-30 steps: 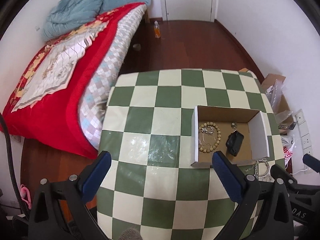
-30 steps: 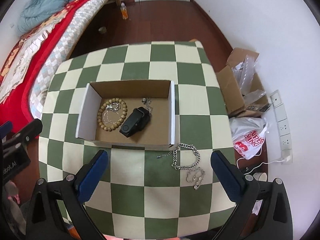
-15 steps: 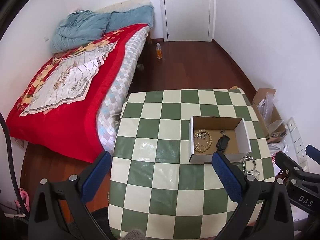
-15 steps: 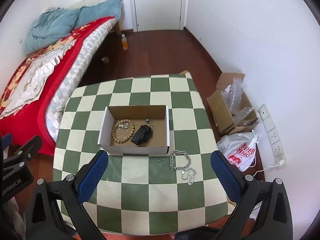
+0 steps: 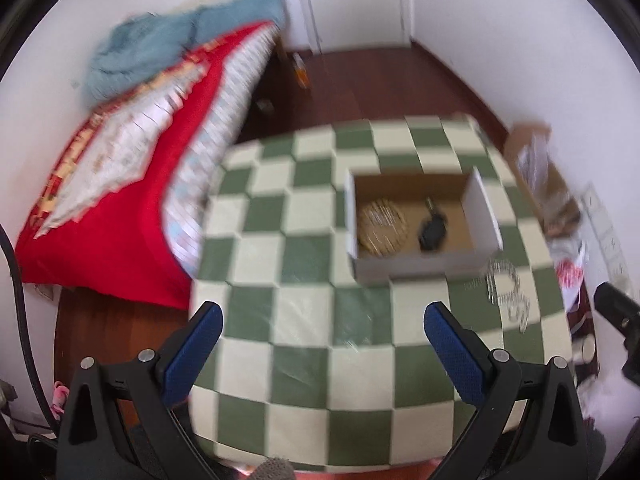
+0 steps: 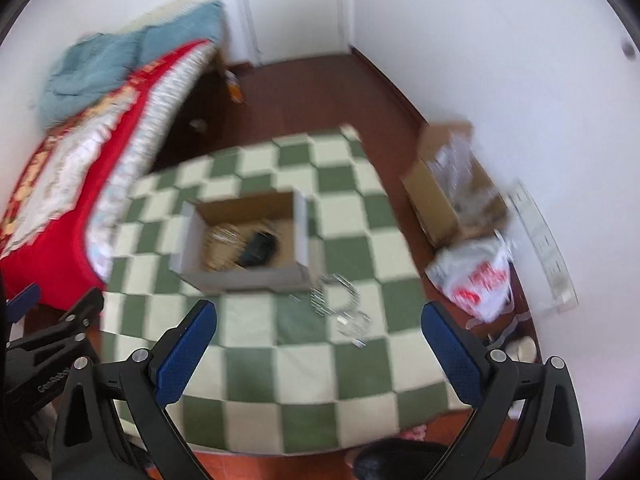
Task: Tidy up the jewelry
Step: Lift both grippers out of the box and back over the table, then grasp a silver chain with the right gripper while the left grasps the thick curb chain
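Observation:
An open cardboard box (image 5: 484, 212) stands on the green-and-cream checkered table (image 5: 304, 308). Inside it lie a wooden bead bracelet (image 5: 382, 222) and a black object (image 5: 433, 233). Silver chain jewelry (image 5: 506, 292) lies loose on the table right of the box. The right wrist view shows the box (image 6: 302, 232), the beads (image 6: 222, 246), the black object (image 6: 260, 250) and the chains (image 6: 340, 306). My left gripper (image 5: 323, 332) and my right gripper (image 6: 318, 330) are both open, empty and well above the table. Both views are blurred.
A bed with a red quilt (image 5: 112, 196) stands left of the table. On the floor to the right are a cardboard carton (image 6: 452, 188), a white plastic bag (image 6: 476, 276) and a power strip (image 6: 544, 240). A door (image 5: 352, 0) is at the back.
Both grippers rose away from the table over the first half second, so the table looked smaller. Now both views swing and are blurred, and the table looks nearer again. Both grippers stay open.

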Available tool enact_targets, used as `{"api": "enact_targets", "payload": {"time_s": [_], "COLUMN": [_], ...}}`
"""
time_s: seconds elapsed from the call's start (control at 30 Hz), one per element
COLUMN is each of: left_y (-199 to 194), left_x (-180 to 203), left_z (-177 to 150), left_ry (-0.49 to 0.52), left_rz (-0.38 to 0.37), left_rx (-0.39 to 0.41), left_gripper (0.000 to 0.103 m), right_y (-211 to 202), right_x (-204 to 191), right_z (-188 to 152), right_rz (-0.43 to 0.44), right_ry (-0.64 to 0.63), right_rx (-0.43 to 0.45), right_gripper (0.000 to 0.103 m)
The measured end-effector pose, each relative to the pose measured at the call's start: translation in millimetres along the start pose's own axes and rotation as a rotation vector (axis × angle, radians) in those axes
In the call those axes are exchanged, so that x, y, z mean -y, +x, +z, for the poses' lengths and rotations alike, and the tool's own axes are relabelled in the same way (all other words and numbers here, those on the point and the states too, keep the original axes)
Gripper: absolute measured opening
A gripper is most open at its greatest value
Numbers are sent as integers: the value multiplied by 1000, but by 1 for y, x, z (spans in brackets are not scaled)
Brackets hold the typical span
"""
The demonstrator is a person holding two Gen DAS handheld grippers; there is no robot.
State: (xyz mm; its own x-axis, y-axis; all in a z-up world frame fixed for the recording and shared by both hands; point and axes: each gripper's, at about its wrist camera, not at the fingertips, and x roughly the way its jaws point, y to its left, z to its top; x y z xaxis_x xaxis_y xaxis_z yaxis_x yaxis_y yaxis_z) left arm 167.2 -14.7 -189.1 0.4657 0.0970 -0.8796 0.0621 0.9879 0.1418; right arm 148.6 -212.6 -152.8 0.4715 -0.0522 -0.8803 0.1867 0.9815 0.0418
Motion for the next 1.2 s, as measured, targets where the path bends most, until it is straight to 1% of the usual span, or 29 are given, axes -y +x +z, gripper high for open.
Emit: {"api": "enact_targets", "payload": {"time_s": [0.13,0.2,0.23,0.27,0.33,0.47,0.6,0.73,0.77,0.8,0.83,0.9,0.93,0.97,1.07,1.2], "left_y": [38,54,62,68,79,97,113,120,121,121,122,121,120,119,117,117], "left_x": [43,62,70,76,84,92,88,83,83,82,82,82,83,84,92,114], "left_z": [-14,-20,-21,-22,-22,-19,-17,-16,-16,-16,-16,-15,-14,-13,-9,-2], "left_ry": [55,80,90,95,99,114,115,119,118,117,116,109,103,94,63,11], "left_rz": [-33,-33,-26,-20,4,56,88,105,106,106,102,90,77,62,-1,-127], "left_rx": [-95,-137,-151,-160,-165,-173,-189,-197,-199,-200,-198,-195,-193,-193,-198,-232], "left_gripper": [103,103,103,103,103,103,103,103,103,103,103,103,103,103,102,102], "right_y": [51,70,78,90,106,143,171,194,197,196,196,192,190,189,183,178], "right_x": [48,65,72,79,86,86,76,60,54,47,42,34,35,38,55,80], "right_z": [-19,-27,-30,-34,-39,-48,-53,-56,-57,-57,-56,-55,-55,-55,-56,-57], "right_rz": [-29,-45,-51,-56,-34,11,28,38,24,1,-19,-52,-50,-36,-43,-53], "right_ry": [81,104,110,118,131,139,143,115,96,63,36,-8,-14,-7,26,88], "right_rx": [-121,-162,-175,-200,-229,-269,-295,-313,-312,-290,-281,-256,-249,-250,-254,-252], "right_gripper": [103,94,83,76,76,76,74,65,62,57,53,26,7,7,7,7]}}
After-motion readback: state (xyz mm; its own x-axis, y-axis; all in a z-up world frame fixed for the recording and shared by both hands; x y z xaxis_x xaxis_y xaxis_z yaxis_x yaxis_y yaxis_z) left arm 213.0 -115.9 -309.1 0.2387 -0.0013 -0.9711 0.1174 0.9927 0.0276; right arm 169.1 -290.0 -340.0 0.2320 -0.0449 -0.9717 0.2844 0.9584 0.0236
